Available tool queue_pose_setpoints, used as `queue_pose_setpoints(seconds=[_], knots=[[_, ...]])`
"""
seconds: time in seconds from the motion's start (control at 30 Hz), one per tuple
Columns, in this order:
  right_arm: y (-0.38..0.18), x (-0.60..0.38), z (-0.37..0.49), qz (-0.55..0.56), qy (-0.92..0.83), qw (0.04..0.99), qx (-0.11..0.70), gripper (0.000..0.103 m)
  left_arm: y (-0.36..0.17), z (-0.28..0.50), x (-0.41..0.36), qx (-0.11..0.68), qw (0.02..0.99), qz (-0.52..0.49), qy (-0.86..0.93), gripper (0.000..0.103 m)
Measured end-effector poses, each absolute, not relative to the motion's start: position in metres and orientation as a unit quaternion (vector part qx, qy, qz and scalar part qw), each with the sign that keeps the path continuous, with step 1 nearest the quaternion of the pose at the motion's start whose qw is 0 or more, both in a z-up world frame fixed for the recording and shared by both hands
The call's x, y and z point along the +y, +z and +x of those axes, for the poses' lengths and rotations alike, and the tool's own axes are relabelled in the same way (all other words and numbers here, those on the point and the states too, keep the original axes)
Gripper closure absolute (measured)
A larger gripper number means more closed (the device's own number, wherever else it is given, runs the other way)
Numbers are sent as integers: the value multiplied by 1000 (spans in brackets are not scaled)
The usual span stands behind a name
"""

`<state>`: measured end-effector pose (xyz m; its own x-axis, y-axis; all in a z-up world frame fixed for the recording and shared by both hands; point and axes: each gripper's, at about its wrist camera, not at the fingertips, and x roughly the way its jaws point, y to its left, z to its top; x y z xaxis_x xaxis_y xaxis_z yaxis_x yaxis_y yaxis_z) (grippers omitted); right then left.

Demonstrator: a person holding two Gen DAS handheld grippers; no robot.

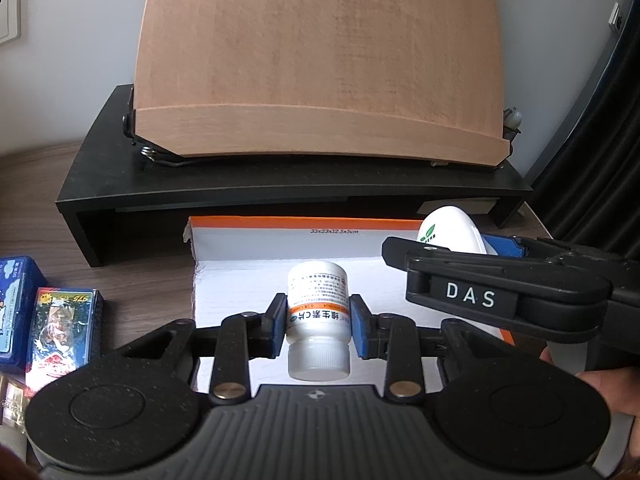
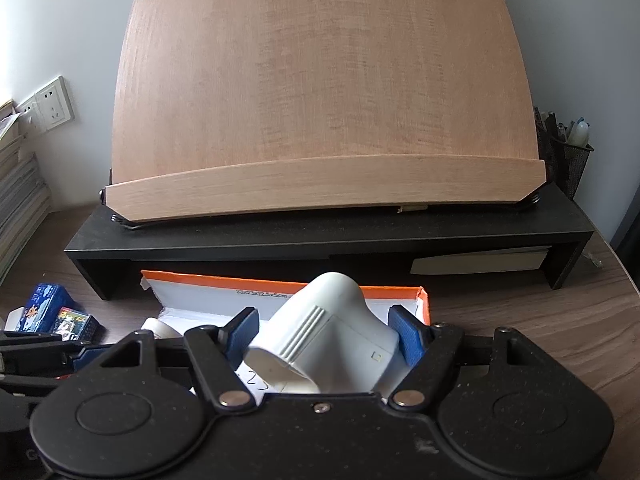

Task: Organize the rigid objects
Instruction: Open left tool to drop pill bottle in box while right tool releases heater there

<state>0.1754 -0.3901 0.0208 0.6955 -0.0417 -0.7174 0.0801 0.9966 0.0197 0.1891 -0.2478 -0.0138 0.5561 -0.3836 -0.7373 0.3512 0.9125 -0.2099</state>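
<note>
White pill bottle [image 1: 318, 312], orange-banded label, clamped in left jaws; right jaws grip white plastic device [image 2: 328, 340].

Wooden book stand [image 2: 320, 92] occupies upper centre, resting on black desk riser [image 2: 320, 240]. Wall sockets [image 2: 50, 106] at left. Mesh pen holder [image 2: 566, 156] at right edge.

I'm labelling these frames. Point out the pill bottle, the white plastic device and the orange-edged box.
pill bottle [image 1: 318, 300], left wrist view, label.
white plastic device [image 2: 340, 336], right wrist view, body.
orange-edged box [image 1: 304, 222], left wrist view, far rim.
</note>
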Motion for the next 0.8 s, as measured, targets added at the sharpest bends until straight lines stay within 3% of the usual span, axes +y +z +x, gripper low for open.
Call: queue_pose_setpoints(seconds=[0.73,0.8], knots=[[45,-408,146,26,-73,935,346,18,-27,203,-266,425,876,-7,-228,69],[49,-407,138,26,-77,936,342,18,-25,202,-264,424,876,-11,-231,57]])
